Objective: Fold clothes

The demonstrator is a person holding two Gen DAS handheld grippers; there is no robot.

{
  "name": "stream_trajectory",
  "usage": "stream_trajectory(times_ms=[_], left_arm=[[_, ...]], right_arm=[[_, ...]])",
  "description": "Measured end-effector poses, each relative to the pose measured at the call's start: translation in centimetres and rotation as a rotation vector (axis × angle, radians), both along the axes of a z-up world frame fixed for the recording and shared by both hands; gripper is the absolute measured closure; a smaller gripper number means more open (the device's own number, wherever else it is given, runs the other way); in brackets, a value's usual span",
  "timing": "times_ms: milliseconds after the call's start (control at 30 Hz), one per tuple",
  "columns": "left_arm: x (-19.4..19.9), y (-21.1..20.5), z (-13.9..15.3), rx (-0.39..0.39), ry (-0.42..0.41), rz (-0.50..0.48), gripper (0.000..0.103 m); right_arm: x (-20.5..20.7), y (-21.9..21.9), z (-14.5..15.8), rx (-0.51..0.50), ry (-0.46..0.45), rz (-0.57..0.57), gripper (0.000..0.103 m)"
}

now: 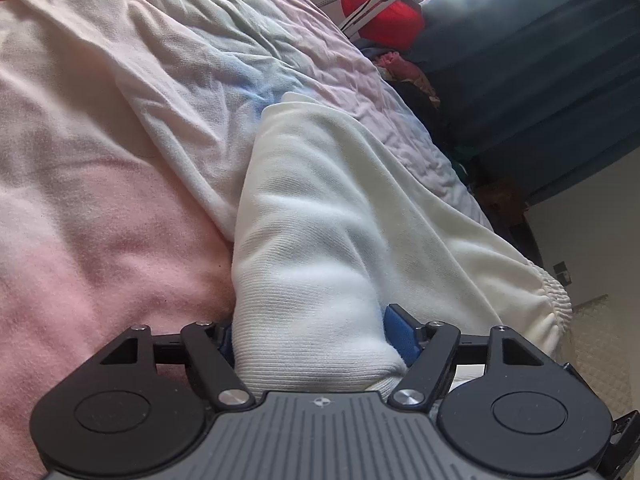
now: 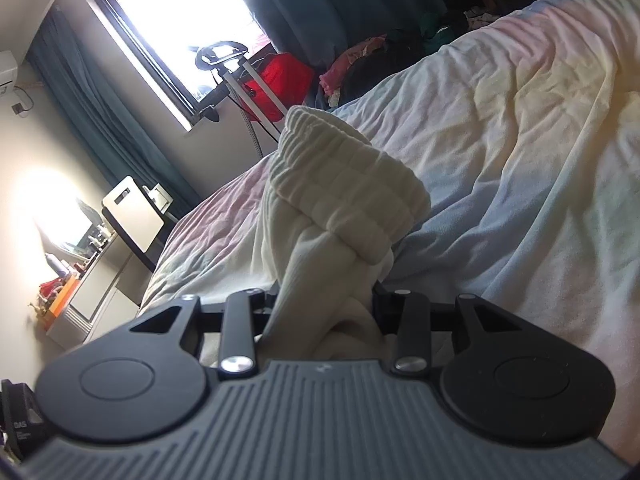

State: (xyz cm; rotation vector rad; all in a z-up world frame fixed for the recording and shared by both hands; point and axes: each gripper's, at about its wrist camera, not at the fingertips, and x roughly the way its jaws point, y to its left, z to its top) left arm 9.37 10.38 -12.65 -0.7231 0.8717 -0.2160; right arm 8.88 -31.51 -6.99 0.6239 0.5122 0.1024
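Note:
A white knitted garment (image 1: 320, 220) with a ribbed elastic band (image 1: 554, 304) lies on the pastel bedcover (image 1: 100, 208). In the left wrist view a thick fold of it fills my left gripper (image 1: 314, 332), whose blue pads (image 1: 400, 332) press on both sides. In the right wrist view the same white garment (image 2: 344, 240) rises in a bunch, its elastic band (image 2: 348, 176) folded over on top. My right gripper (image 2: 328, 300) is shut on the bunched cloth below that band, and the cloth hides its fingertips.
The rumpled bedcover (image 2: 520, 152) spreads right and far. Beyond the bed's far edge lie a pile of clothes (image 2: 360, 68), a red bag (image 2: 276, 80) and a stand (image 2: 236, 80) by the window (image 2: 180, 28). Dark blue curtains (image 1: 540, 80) hang behind. A desk (image 2: 100, 280) stands at left.

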Motion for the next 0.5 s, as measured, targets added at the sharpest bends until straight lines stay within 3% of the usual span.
stream_trajectory(times_ms=[200,400,500], left_arm=[[-1.3,0.2,1.3,0.021,-0.078,0.011,0.058],[-2.9,1.8,4.6,-0.097,-0.183,0.059,0.064],[-3.7,1.6,7.2,-0.108,-0.256,0.053,0.065]], right_arm=[[-0.6,0.7,1.5,-0.008,-0.095,0.039,0.064],[-1.7,0.9,4.3,0.029,-0.231,0.091,0.066],[-2.6,0.3,5.8,0.068,-0.277,0.096,0.067]])
